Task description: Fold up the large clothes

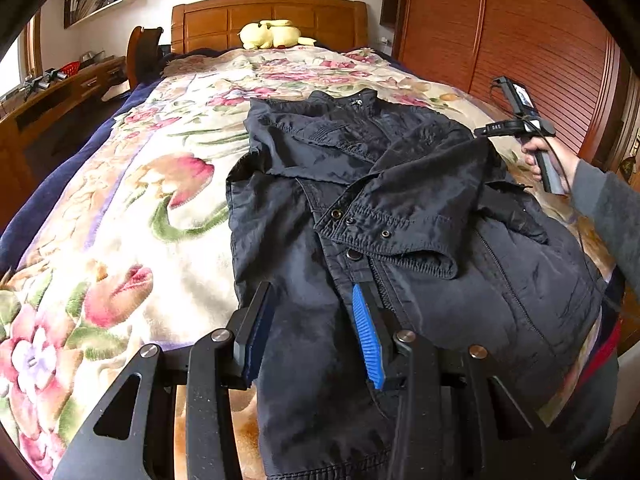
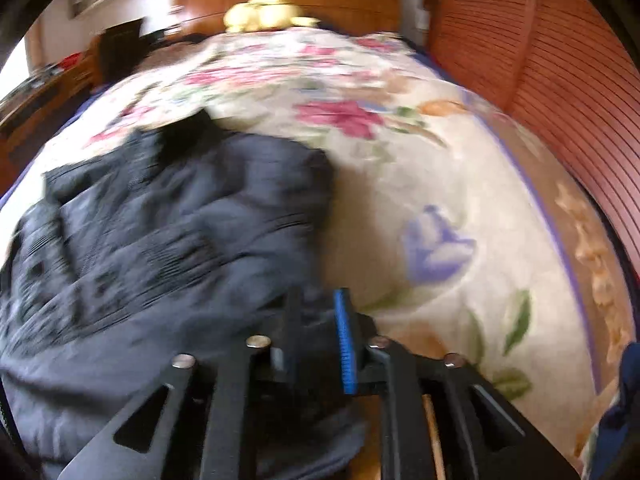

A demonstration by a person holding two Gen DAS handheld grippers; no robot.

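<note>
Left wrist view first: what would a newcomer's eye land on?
A dark navy jacket sprawls across the floral blanket, one sleeve folded over its chest. The left gripper hangs open over the jacket's hem. A yellow plush toy sits against the wooden headboard.

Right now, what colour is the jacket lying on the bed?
Dark navy, nearly black; the jacket shows sharpest in the left wrist view.
</note>
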